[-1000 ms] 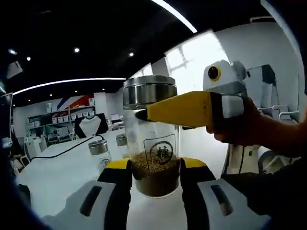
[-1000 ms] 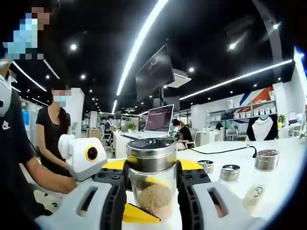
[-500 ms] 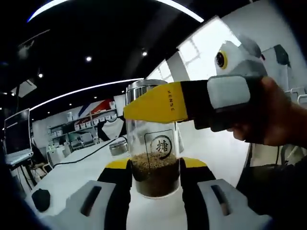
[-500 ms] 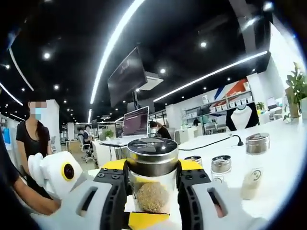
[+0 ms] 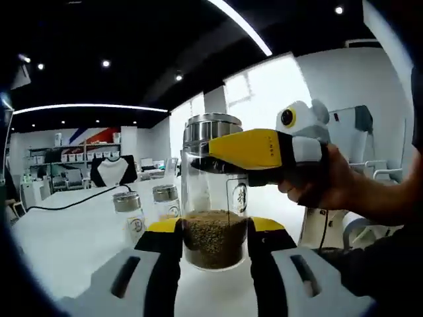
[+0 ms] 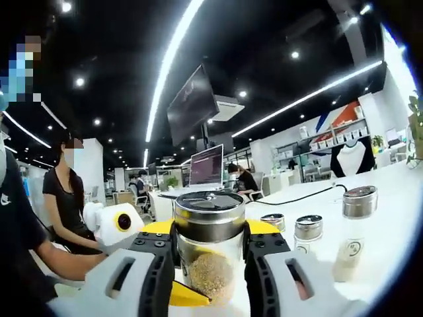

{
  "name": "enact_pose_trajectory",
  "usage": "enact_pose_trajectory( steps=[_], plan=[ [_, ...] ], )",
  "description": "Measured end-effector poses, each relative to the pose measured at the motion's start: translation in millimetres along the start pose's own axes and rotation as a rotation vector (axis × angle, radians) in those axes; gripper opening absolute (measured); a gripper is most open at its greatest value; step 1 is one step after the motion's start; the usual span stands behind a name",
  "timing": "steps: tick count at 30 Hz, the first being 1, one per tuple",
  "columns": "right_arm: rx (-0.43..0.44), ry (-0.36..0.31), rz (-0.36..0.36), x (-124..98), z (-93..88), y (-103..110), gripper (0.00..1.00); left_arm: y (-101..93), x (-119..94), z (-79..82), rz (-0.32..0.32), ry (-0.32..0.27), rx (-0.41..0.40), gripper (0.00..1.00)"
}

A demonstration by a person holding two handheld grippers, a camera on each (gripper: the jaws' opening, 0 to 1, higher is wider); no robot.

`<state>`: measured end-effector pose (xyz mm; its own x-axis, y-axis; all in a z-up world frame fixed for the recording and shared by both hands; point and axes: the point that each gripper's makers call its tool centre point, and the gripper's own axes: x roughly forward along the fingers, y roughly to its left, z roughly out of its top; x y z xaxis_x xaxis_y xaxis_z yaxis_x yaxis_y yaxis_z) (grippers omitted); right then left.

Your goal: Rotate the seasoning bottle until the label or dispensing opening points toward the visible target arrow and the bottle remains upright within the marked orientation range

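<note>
Both claws, left claw and right claw, tight on seasoning bottle.

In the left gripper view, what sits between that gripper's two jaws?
The seasoning bottle stands upright between the left gripper's jaws, brown granules filling its lower part. Higher up, the right gripper is closed on it just under the metal lid.

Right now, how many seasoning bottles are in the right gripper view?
4. One bottle is held between the right gripper jaws. Three stand on the white table to its right: a short one, a middle one and a tall one. Others may be hidden.
</note>
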<state>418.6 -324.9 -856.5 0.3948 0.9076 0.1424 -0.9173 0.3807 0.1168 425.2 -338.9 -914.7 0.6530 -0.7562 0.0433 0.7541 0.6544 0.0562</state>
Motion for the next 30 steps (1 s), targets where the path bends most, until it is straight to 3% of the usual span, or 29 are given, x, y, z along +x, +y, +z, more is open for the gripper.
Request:
enact_pose_trajectory(
  steps=[4, 6, 10, 17, 22, 24, 30],
  plan=[
    [-0.048, 0.034, 0.030, 0.1, -2.7, 8.3, 0.37, -4.9, 0.5, -3.2, -0.037, 0.013, -0.036, 0.41],
    [-0.054, 0.034, 0.032, 1.1, -1.8, 9.8, 0.37, -2.9, -0.6, 0.2, 0.007, -0.009, 0.030, 0.41],
    [-0.043, 0.045, 0.008, 4.2, 1.4, 9.3, 0.38, -3.2, 0.2, 1.7, 0.016, -0.009, -0.043, 0.41],
    [-0.104, 0.088, -0.047, 11.6, -7.8, 9.8, 0.38, 3.0, 0.3, -6.3, 0.053, 0.017, -0.044, 0.41],
    [-0.129, 0.086, -0.070, 11.7, -5.8, 9.0, 0.37, 3.6, 1.3, -5.4, 0.040, 0.007, -0.064, 0.41],
    [-0.150, 0.072, -0.070, 11.3, -3.3, 9.1, 0.37, 4.4, 2.2, -2.3, 0.033, -0.019, -0.030, 0.41],
    [-0.082, 0.035, -0.064, 8.6, 2.7, 0.3, 0.37, 4.4, 0.6, 1.6, 0.019, -0.025, -0.009, 0.41]
  ],
)
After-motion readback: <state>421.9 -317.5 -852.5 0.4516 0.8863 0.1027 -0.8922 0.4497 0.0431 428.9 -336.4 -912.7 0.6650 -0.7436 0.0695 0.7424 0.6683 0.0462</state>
